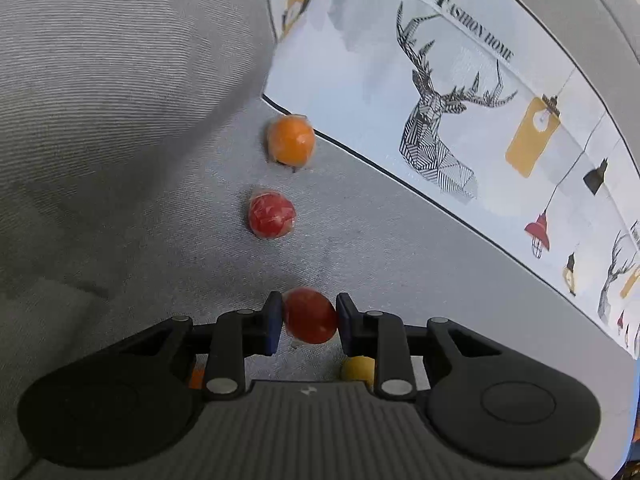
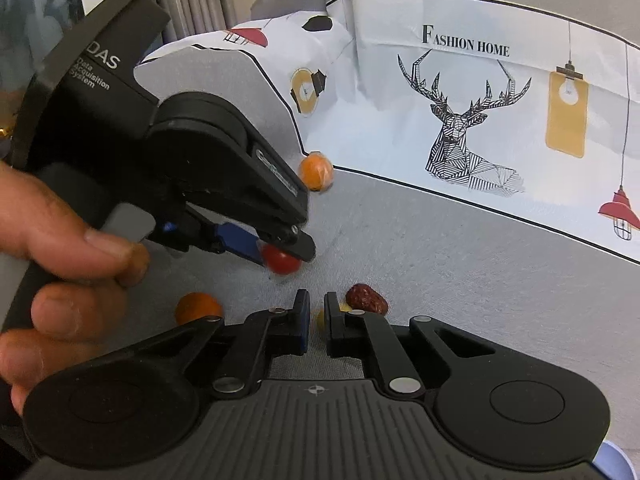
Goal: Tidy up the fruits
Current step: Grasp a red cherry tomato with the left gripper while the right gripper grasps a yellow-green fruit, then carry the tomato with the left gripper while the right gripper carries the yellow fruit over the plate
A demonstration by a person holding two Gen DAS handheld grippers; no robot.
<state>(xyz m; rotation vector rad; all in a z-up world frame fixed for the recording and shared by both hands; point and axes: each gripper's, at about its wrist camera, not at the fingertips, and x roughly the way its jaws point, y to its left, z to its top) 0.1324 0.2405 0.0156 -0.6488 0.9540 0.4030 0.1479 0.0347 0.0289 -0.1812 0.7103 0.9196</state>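
Observation:
My left gripper [image 1: 308,316] is shut on a small round red fruit [image 1: 311,322] just above the grey fabric seat [image 1: 400,272]. In the right wrist view the same left gripper [image 2: 280,254] pinches that red fruit [image 2: 283,263]. My right gripper [image 2: 316,320] hangs low over the seat with its jaws shut to a narrow slit. A small yellow fruit [image 2: 320,317] lies just past its tips, partly hidden, and I see nothing pinched. A wrinkled dark red date [image 2: 366,298] lies by the right fingertip. Another wrapped red fruit [image 1: 272,216] and an orange one [image 1: 291,140] lie farther off.
A printed cushion with a deer and lamps [image 2: 460,120] stands along the back. An orange fruit [image 2: 198,308] lies left of my right gripper, under a person's hand [image 2: 60,240] that holds the left gripper. A yellow fruit [image 1: 357,368] shows under the left gripper.

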